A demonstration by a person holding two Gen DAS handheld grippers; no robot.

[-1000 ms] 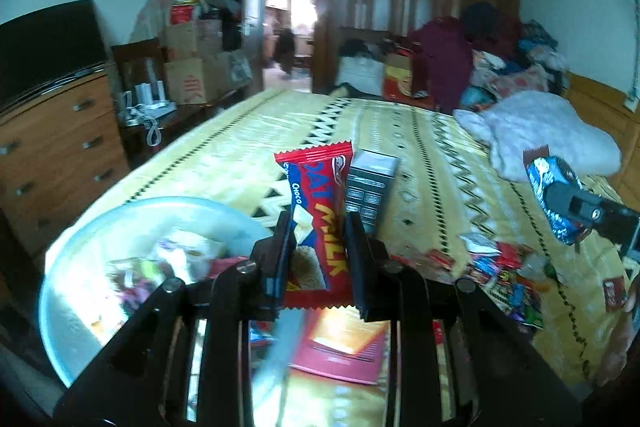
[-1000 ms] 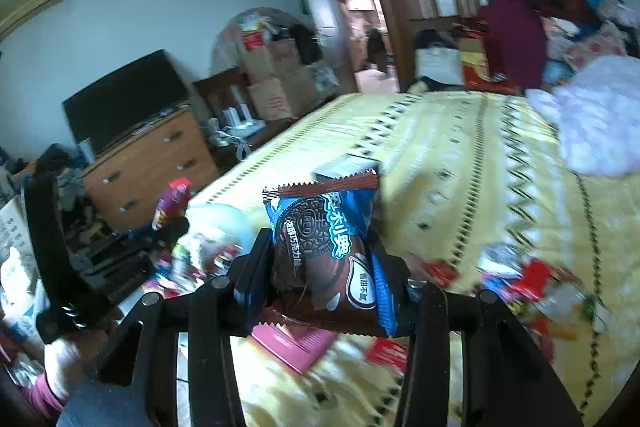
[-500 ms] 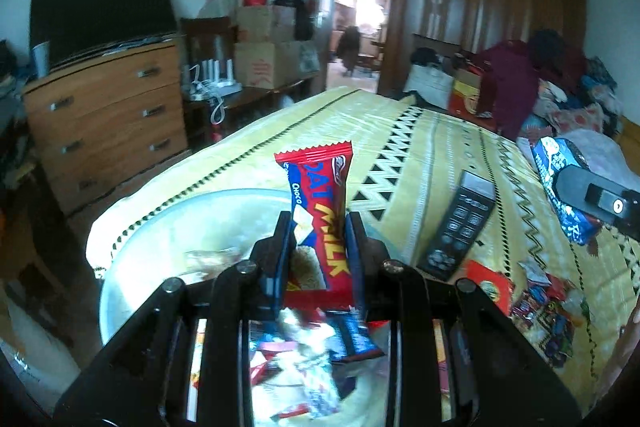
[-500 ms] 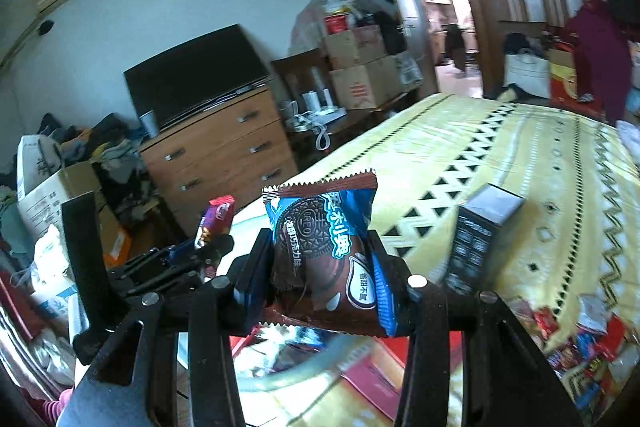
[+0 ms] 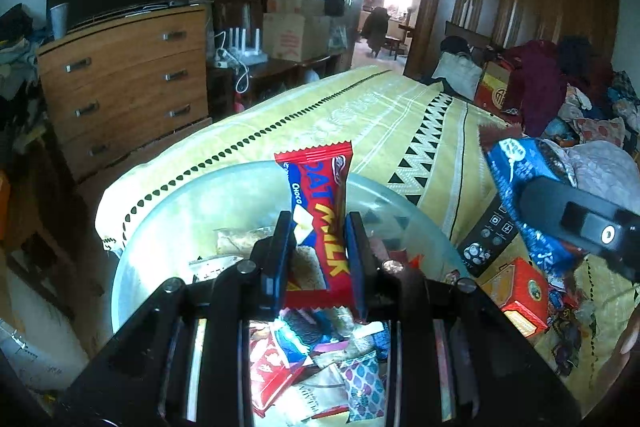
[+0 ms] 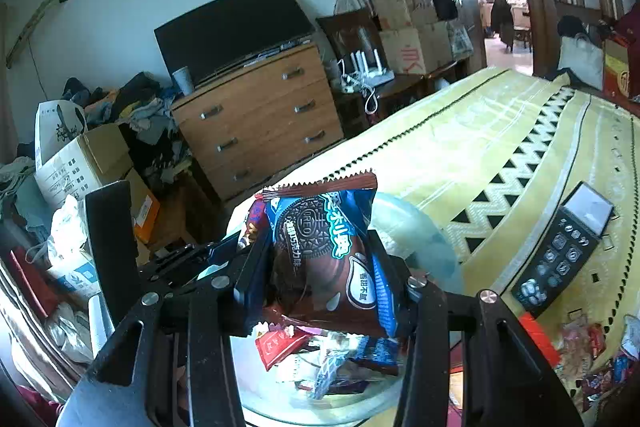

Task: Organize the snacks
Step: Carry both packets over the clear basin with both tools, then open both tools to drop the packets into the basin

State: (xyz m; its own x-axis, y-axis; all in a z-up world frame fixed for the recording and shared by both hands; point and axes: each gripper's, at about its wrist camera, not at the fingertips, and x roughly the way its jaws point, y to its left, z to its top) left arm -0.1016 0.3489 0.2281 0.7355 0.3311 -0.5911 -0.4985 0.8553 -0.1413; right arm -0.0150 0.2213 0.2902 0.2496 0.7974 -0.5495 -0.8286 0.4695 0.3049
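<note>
Both hands are mid-delivery, each carrying one snack to the wide, translucent pale-blue plastic bowl [image 5: 168, 227] that sits at the near corner of the bed's yellow patterned cover [image 5: 380, 115].

On the left, the left claw [image 5: 316, 247] is clenched on a red-and-blue oat-milk chocolate bar wrapper [image 5: 320, 203], held upright directly above the bowl's heap of mixed packets.

To the right, the right claw [image 6: 320, 267] grasps a brown-and-blue Oreo cookie pouch [image 6: 328, 255], also poised over the bowl.

Next, I'd judge, each claw needs only to release its snack over the heap, then go for the loose packets [image 6: 580, 347] lying near the black remote control [image 6: 560, 259].
</note>
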